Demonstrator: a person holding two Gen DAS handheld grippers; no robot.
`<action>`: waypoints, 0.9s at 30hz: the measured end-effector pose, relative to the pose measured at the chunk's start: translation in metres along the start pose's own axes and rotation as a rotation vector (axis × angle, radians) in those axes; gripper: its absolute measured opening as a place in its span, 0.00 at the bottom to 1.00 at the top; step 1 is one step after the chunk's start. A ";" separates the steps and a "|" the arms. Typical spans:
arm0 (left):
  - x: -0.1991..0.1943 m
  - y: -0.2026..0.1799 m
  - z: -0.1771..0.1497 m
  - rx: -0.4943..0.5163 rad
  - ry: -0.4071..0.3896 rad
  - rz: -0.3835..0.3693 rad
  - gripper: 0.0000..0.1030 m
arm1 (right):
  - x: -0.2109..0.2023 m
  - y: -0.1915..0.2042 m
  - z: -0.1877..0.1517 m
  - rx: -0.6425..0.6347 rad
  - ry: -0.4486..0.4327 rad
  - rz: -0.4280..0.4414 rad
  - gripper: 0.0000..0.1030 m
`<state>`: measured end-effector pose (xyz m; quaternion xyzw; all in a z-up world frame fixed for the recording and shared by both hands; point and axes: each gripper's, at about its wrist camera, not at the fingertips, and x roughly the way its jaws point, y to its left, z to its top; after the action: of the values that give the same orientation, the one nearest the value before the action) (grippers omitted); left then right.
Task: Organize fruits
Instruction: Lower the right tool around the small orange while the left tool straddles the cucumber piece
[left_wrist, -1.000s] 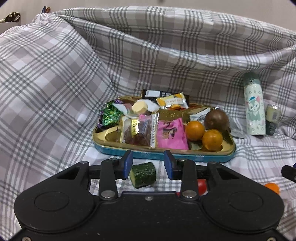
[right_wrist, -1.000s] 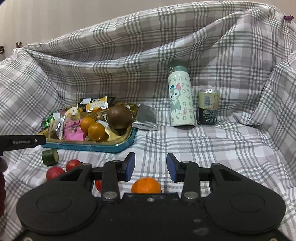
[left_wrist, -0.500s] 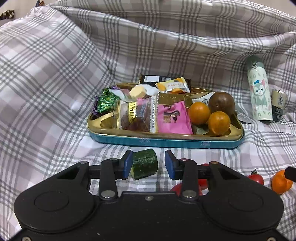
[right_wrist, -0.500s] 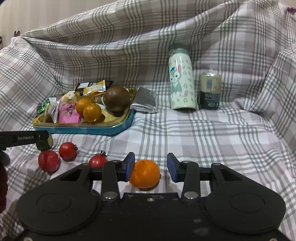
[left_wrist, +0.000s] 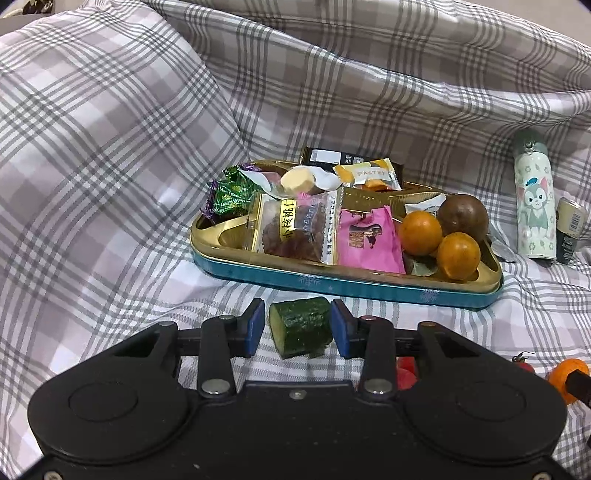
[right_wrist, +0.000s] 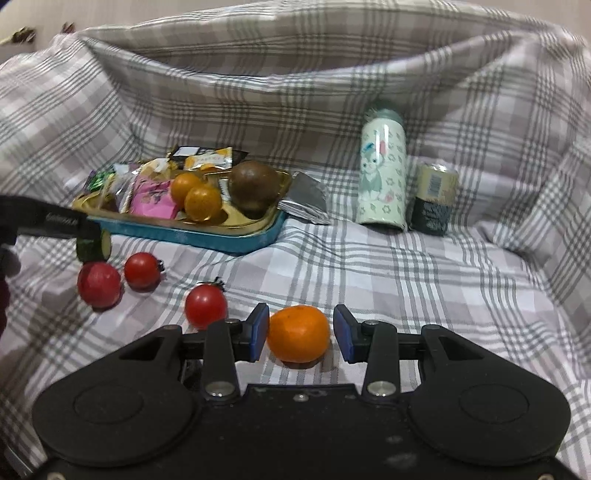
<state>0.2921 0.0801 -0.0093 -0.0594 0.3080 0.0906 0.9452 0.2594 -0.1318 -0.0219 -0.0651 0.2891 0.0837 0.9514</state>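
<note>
- Left gripper (left_wrist: 297, 326): jaws spread, blue pads standing on either side of a cucumber piece (left_wrist: 301, 326). The right pad sits at the cucumber's skin; whether it touches cannot be told. A narrow gap shows at the left pad.
- Cucumber piece: lies on the plaid cloth (left_wrist: 110, 184), just in front of the tray (left_wrist: 369, 286), cut face turned toward the left.
- Right gripper (right_wrist: 301, 338): jaws spread around a loose orange (right_wrist: 298, 333) that rests on the cloth. Small gaps show on both sides, so neither pad grips it.
- Tray: teal wall with gold rim, holding two small oranges (left_wrist: 421, 228), a brown round fruit (left_wrist: 462, 218) and several snack packets (left_wrist: 365, 240).
- Loose fruit, right wrist view: three red tomatoes (right_wrist: 205, 304) lie on the cloth, left of the right gripper and in front of the tray.
- Background: patterned bottle (right_wrist: 382, 173) and can (right_wrist: 435, 199) stand side by side, right of the tray.
</note>
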 end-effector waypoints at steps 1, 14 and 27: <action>0.000 0.000 0.000 0.000 0.001 0.000 0.47 | -0.001 0.002 -0.001 -0.017 -0.005 0.001 0.40; 0.005 -0.003 -0.004 0.008 0.028 -0.011 0.48 | 0.014 -0.005 0.002 -0.015 0.027 -0.054 0.40; 0.005 -0.002 -0.004 0.003 0.031 -0.015 0.48 | 0.013 -0.085 0.011 0.383 0.047 -0.151 0.40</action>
<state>0.2949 0.0778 -0.0153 -0.0618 0.3221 0.0823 0.9411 0.2923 -0.2118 -0.0138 0.0934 0.3161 -0.0460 0.9430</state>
